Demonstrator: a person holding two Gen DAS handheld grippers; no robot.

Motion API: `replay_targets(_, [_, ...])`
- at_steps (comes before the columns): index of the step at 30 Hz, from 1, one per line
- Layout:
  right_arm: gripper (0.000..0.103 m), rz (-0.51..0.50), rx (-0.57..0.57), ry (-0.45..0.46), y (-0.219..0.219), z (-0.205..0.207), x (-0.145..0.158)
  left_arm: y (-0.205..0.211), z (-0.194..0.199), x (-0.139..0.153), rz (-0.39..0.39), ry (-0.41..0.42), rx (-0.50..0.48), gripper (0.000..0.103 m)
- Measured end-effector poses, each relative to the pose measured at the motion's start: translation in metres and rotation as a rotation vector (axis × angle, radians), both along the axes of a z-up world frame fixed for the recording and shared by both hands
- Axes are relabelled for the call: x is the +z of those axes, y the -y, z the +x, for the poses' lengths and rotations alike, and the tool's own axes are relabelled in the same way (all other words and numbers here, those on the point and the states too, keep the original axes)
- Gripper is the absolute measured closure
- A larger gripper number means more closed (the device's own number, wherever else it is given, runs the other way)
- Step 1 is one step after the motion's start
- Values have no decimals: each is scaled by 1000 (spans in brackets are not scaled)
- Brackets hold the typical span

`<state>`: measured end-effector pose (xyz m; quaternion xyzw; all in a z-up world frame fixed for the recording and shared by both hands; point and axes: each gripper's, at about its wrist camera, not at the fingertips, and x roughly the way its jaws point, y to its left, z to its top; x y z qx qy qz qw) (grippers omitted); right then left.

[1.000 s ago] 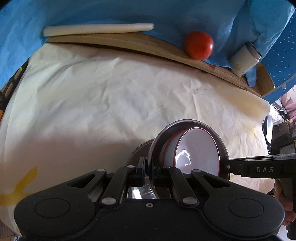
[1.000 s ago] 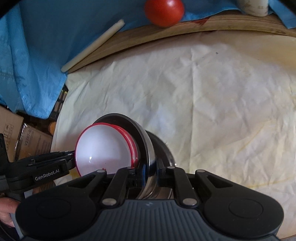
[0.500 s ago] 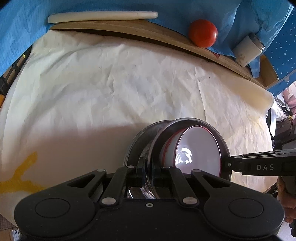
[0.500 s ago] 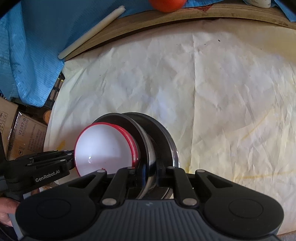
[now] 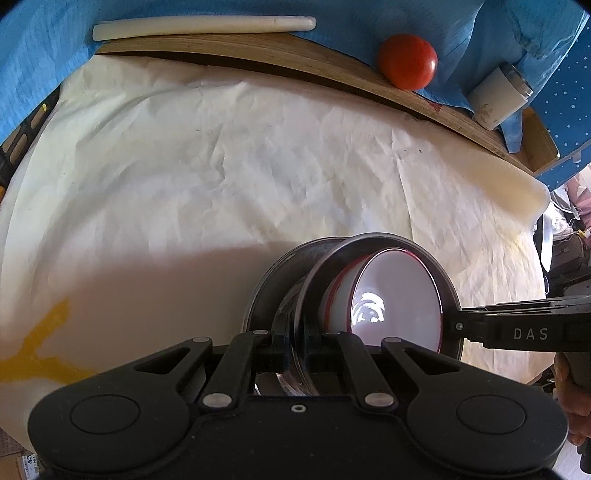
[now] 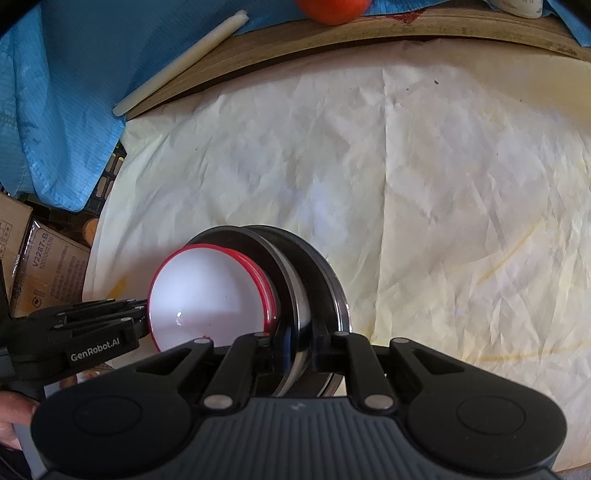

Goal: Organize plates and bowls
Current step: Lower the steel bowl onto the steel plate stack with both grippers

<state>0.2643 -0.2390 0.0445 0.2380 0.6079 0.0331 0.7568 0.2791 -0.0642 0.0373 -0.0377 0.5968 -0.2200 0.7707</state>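
Low in both frames, the left gripper [image 5: 295,341] and right gripper [image 6: 297,349] each clamp the metal plates [image 5: 332,254], apparently two, holding a red-rimmed bowl [image 6: 207,299].

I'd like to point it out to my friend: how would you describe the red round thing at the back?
Look past the crumpled cream sheet to the far wooden table edge. On the blue cloth sits a tomato, between a long white stick and a white cup; nothing else there is round and red.

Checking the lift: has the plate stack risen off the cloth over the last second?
Yes. The plate stack now shows its lower plate's rim and sits farther from the tomato in the left wrist view.
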Motion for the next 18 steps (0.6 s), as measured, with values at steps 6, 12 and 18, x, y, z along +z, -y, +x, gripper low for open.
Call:
replay_targets(6, [91, 3, 1, -2, 1, 1, -2, 1, 1, -1, 5, -5, 2, 99])
replay_targets(12, [91, 3, 9, -6, 0, 2, -3, 0, 2, -3, 6, -13, 5, 99])
replay_targets(18, [91, 2, 12, -9, -1, 2, -5, 0, 2, -5, 4, -19, 8, 99])
